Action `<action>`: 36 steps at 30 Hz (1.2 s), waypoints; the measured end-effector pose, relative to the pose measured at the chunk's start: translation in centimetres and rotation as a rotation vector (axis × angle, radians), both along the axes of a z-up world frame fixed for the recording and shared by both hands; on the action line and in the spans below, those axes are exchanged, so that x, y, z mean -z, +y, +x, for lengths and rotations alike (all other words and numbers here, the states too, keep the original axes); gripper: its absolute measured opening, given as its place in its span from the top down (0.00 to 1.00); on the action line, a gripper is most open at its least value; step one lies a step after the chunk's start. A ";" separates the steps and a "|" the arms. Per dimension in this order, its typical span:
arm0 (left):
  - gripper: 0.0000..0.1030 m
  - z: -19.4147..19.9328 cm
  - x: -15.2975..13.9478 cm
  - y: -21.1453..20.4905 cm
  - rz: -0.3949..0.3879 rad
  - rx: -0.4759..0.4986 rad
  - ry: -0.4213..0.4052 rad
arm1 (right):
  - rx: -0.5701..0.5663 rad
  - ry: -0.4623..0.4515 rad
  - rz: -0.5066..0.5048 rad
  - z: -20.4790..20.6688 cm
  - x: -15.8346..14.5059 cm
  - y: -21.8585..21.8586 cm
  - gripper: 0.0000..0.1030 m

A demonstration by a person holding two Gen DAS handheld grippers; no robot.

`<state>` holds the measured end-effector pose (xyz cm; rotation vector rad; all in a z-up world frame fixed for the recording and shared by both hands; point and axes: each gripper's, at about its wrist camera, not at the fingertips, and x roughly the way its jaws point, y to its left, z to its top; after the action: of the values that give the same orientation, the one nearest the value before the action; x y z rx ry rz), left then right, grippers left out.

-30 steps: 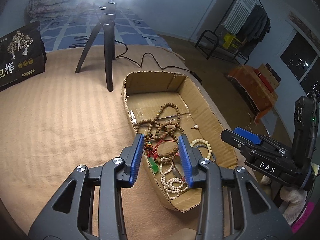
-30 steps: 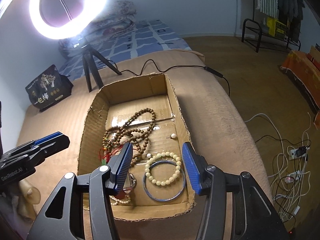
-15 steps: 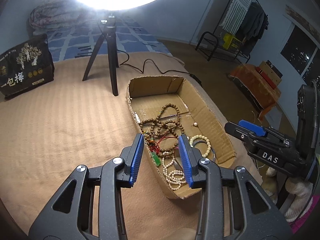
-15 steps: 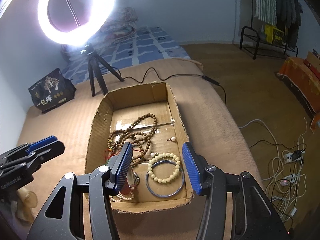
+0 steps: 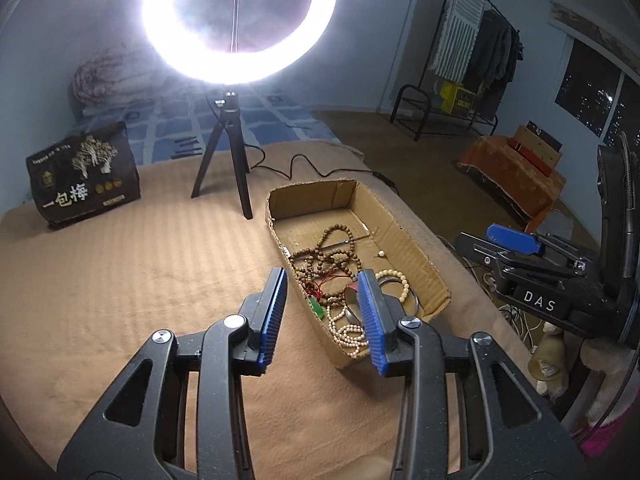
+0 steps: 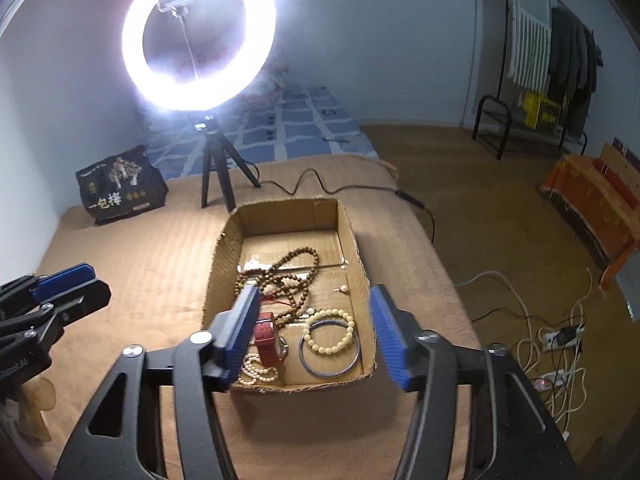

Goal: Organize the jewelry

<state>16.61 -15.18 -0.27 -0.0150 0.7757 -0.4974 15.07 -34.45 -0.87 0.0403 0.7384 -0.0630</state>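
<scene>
All the jewelry (image 6: 298,304) lies heaped in the cardboard box (image 6: 352,248) at the bed's right edge, so gathering looks done. Left gripper (image 5: 322,312) and right gripper (image 6: 316,336) have just widened, both empty, above its near end.

A lit ring light (image 5: 240,20) on its tripod (image 5: 226,160) beside a black bag (image 5: 84,180).

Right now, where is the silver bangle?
In the right wrist view, the silver bangle lies in the cardboard box's near right corner, under the cream bead bracelet.
</scene>
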 end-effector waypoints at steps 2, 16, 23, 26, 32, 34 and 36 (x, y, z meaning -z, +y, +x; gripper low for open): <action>0.45 -0.9 -0.7 0.3 0.004 -0.006 -0.018 | 0.001 -0.030 -0.019 -0.9 -0.9 0.6 0.36; 0.23 -5.7 -4.1 2.5 0.044 -0.015 -0.135 | 0.000 -0.152 -0.054 -5.6 -3.6 3.3 0.21; 0.17 -6.9 -3.8 2.8 0.073 -0.023 -0.150 | 0.000 -0.163 -0.045 -6.4 -3.9 3.6 0.20; 0.16 -7.5 -4.0 2.7 0.104 -0.023 -0.182 | 0.007 -0.170 -0.049 -6.6 -3.9 3.4 0.20; 0.00 -8.4 -4.1 2.9 0.116 -0.037 -0.228 | 0.022 -0.169 -0.044 -6.5 -3.6 3.0 0.20; 0.00 -8.5 -4.0 2.7 0.130 -0.035 -0.234 | 0.026 -0.171 -0.043 -6.6 -3.6 2.9 0.20; 0.00 -8.4 -3.7 2.5 0.147 -0.039 -0.230 | 0.027 -0.170 -0.046 -6.6 -3.6 2.9 0.20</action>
<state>8.24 -12.67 3.45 0.1608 0.5833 -0.3966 8.48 -31.52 2.69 0.0119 0.5659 -0.1005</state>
